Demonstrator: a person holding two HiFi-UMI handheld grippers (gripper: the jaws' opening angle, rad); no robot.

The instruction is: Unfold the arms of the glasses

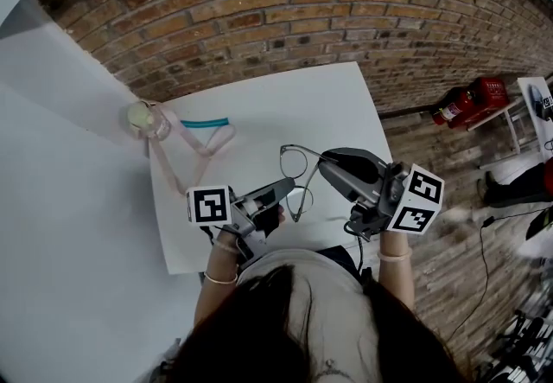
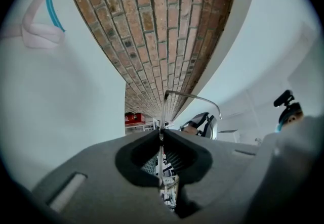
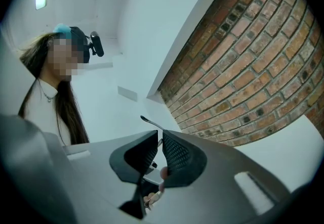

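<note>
Between the jaws of the left tool (image 1: 285,189), clamped tight, runs the rim of the thin wire-framed glasses (image 1: 295,163), over the white desk (image 1: 259,113). Rightward, the right tool (image 1: 327,165) pinches one arm (image 3: 148,120); swing it slowly about its hinge, left grip steady.

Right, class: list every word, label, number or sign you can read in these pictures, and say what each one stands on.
There is no readable text in any view.
On the left gripper, the marker cube: black-and-white squares only, no letters.
On the right gripper, its marker cube: the same.
On the red canisters by the wall: any print is too small to read.
</note>
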